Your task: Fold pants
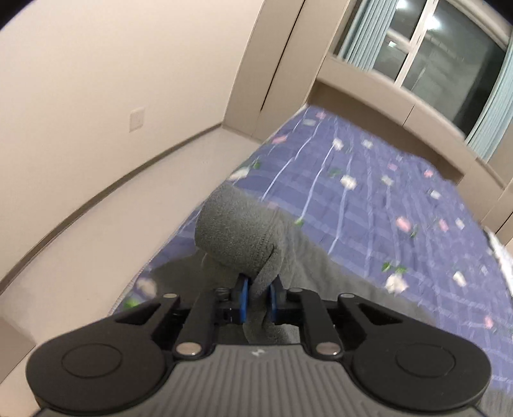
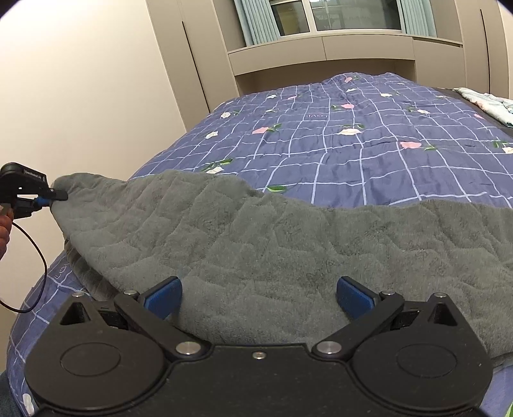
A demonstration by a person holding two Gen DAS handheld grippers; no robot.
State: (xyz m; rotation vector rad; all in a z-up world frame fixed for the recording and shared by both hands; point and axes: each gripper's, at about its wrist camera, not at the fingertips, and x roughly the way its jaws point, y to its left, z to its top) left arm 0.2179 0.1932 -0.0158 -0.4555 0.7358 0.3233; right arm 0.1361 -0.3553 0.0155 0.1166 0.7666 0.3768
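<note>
The left claw (image 1: 258, 296) pinches a lifted corner of the grey pants (image 2: 272, 250) at the bed's (image 2: 352, 150) left edge; the right claw (image 2: 259, 296) hangs spread over the pants near the bed's front edge.

A home bedroom. A bed (image 2: 368, 154) fills most of the room, covered by a blue quilt (image 2: 320, 134) with a white grid and pink flowers. Beige built-in cabinets (image 2: 320, 54) frame its far end beneath a window (image 2: 336, 14) hung with pale blue curtains (image 2: 256, 19). The walls (image 1: 112, 80) are plain cream, with a light switch (image 1: 137, 119).
</note>
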